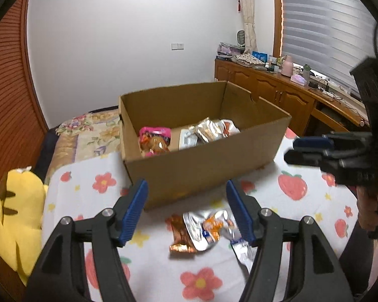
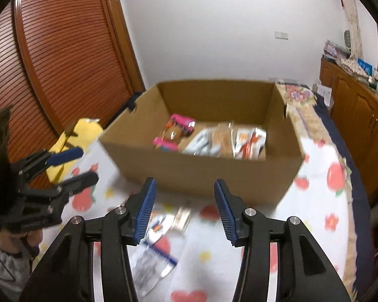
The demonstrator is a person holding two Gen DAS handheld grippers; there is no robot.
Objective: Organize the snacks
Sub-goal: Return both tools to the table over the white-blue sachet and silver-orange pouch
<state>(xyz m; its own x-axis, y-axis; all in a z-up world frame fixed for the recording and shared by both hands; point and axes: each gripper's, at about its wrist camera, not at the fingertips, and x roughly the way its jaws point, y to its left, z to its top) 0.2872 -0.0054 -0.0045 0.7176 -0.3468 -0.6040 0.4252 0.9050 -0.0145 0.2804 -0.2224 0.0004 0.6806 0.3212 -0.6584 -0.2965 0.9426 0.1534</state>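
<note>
An open cardboard box [image 1: 214, 166] stands on a flowered cloth; it also shows in the right wrist view [image 2: 214, 176]. Inside lie a pink snack bag [image 1: 155, 141] and several silver packets [image 1: 209, 129]. On the cloth in front of the box lie a silver-and-orange snack packet [image 1: 204, 229], a small copper-coloured packet [image 1: 180, 234] and another silver packet [image 1: 243, 250]. My left gripper [image 1: 186, 193] is open and empty, just above these packets. My right gripper [image 2: 184, 191] is open and empty, above the same packets [image 2: 158, 229]; it shows at the right of the left wrist view [image 1: 289, 149].
A yellow plush toy [image 1: 17, 214] lies at the cloth's left edge. A slatted wooden door [image 2: 63, 50] stands at the left. A wooden sideboard [image 1: 277, 93] with clutter runs along the right under a blinded window. A flowered quilt [image 1: 88, 130] lies behind the box.
</note>
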